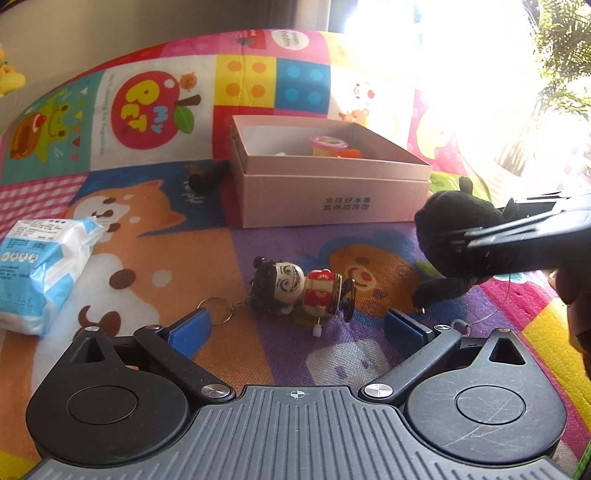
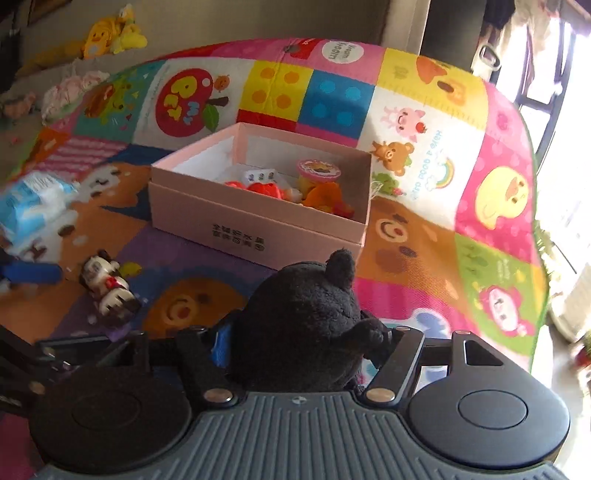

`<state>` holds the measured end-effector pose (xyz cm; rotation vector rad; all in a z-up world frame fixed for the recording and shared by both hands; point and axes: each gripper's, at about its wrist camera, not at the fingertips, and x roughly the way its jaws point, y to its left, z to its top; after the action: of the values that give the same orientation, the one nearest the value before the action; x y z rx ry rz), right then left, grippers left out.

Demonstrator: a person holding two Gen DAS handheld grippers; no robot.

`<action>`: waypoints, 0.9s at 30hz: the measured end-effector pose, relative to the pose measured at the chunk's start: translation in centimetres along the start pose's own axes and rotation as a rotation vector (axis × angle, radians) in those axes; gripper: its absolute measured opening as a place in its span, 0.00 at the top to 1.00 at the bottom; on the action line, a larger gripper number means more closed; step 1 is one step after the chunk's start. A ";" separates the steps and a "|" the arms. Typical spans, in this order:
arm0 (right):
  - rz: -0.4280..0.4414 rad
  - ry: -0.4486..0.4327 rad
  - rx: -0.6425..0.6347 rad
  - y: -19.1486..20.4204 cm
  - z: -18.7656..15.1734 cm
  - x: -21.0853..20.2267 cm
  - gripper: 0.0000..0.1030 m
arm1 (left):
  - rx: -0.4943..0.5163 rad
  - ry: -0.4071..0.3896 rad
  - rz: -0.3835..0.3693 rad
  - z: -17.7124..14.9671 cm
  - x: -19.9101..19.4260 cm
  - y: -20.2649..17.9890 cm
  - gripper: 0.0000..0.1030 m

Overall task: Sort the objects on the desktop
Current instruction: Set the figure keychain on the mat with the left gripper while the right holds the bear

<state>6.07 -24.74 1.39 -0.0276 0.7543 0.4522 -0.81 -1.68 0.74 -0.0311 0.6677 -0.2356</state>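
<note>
A black plush toy (image 2: 303, 325) sits between the fingers of my right gripper (image 2: 304, 345), which is shut on it just above the mat, in front of the pink box (image 2: 258, 229). The left wrist view shows the same plush (image 1: 450, 229) at the right, pinched by the right gripper (image 1: 465, 240). My left gripper (image 1: 295, 328) stands open, its blue pads (image 1: 188, 332) wide apart. Just ahead of them, a small doll keychain (image 1: 303, 291) with a black-haired head and red body lies on its side on the mat. The pink box (image 1: 332, 199) holds a pink-lidded cup (image 1: 327, 144) and orange and red toys.
A blue-and-white wipes pack (image 1: 40, 266) lies at the left on the colourful play mat (image 1: 147, 240). A dark object (image 1: 208, 177) rests against the box's left side. Yellow plush toys (image 2: 110, 33) lie on the floor beyond the mat. Bright windows are at the right.
</note>
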 end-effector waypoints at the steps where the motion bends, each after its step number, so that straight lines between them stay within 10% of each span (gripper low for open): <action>1: 0.107 0.009 0.089 -0.9 0.4 -0.3 0.35 | 0.000 0.000 0.001 0.0 0.0 0.0 0.01; 5: 0.300 0.052 0.273 -2.6 0.4 0.7 0.34 | 0.002 0.001 0.006 0.0 0.0 -0.1 0.01; 16: 0.060 -0.043 0.217 -4.8 -1.9 -0.8 0.07 | -0.007 0.024 0.017 0.1 0.3 0.1 0.00; 27: -0.096 -0.159 0.116 -6.1 -2.4 -4.7 0.00 | 0.006 0.032 0.035 0.1 0.4 -0.2 0.00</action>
<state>3.95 -32.51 1.92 0.0798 0.6188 0.3141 -0.48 -1.96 0.55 -0.0098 0.6990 -0.2048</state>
